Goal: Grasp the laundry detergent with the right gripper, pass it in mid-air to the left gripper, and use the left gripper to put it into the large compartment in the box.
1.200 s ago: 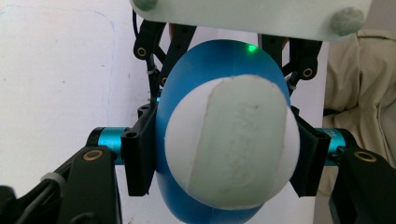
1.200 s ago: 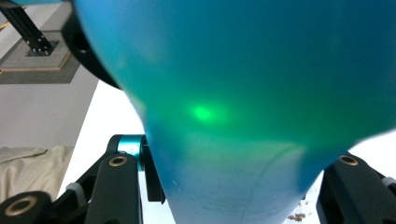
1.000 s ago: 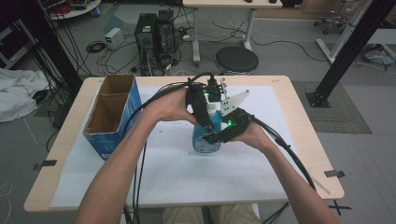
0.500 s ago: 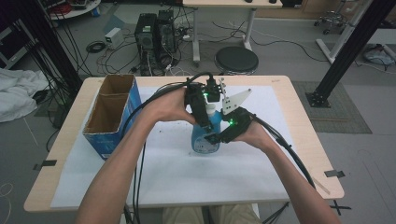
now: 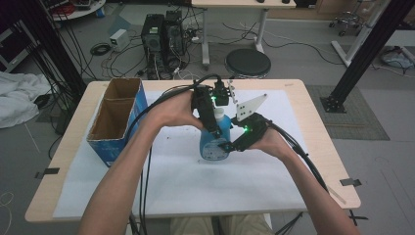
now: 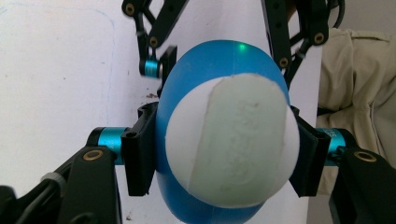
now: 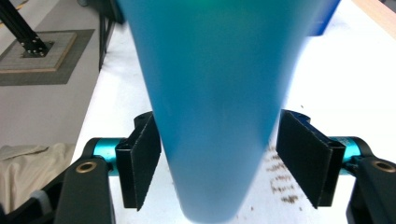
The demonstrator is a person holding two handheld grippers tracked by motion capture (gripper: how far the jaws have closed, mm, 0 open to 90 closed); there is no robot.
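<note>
Blue plastic, rounded and topped with a white cap, is what you are working on: a blue plastic bottle (image 5: 215,139) is standing upright near the middle of the white paper sheet (image 5: 195,181) that is covering the light wooden table (image 5: 318,147). Your left gripper (image 5: 211,122) is coming down on the bottle from above, and in the left gripper view its two black pads are pressing against both sides of the white cap (image 6: 232,142), so you are clamping the top of the bottle (image 6: 187,93) with it. Your right gripper (image 5: 230,146) is reaching in low from the right at the bottle's body; in the right gripper view the blue body (image 7: 215,102) is sitting between the jaws, the left pad is touching or nearly touching it, and the right pad is standing clear with a gap, so this gripper is released rather than squeezing. An open blue cardboard box with brown inner walls (image 5: 117,120) is sitting at the left part of the table, well apart from the bottle. Small dark specks (image 7: 280,186) are lying on the paper beside the bottle's base.
</note>
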